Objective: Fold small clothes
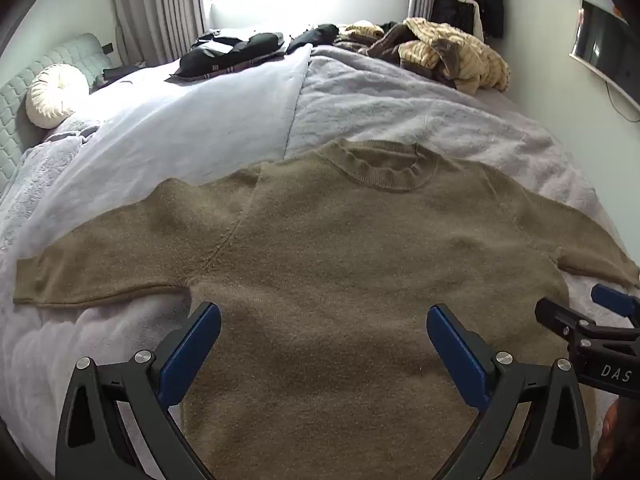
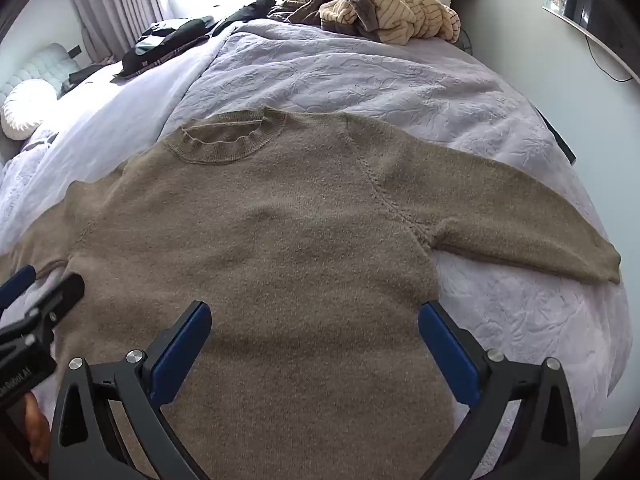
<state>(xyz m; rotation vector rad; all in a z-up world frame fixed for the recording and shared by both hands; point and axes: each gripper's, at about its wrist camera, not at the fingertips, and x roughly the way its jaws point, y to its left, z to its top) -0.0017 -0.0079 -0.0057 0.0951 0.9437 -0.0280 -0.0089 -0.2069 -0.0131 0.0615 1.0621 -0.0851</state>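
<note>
A brown knit sweater [image 1: 340, 248] lies flat and face up on the bed, collar away from me, both sleeves spread out sideways. It also shows in the right wrist view [image 2: 272, 240]. My left gripper [image 1: 323, 316] is open and empty, hovering over the sweater's lower left body. My right gripper [image 2: 314, 316] is open and empty over the lower right body. The right gripper shows at the right edge of the left wrist view [image 1: 580, 312]; the left gripper shows at the left edge of the right wrist view [image 2: 40, 284].
The sweater rests on a pale lilac bedspread [image 2: 380, 80]. A heap of striped yellow and brown clothes [image 1: 448, 52] and dark clothes [image 1: 228, 52] lie at the far side. A round white cushion [image 1: 56, 94] sits by the headboard at left. A wall television [image 1: 608, 48] hangs at right.
</note>
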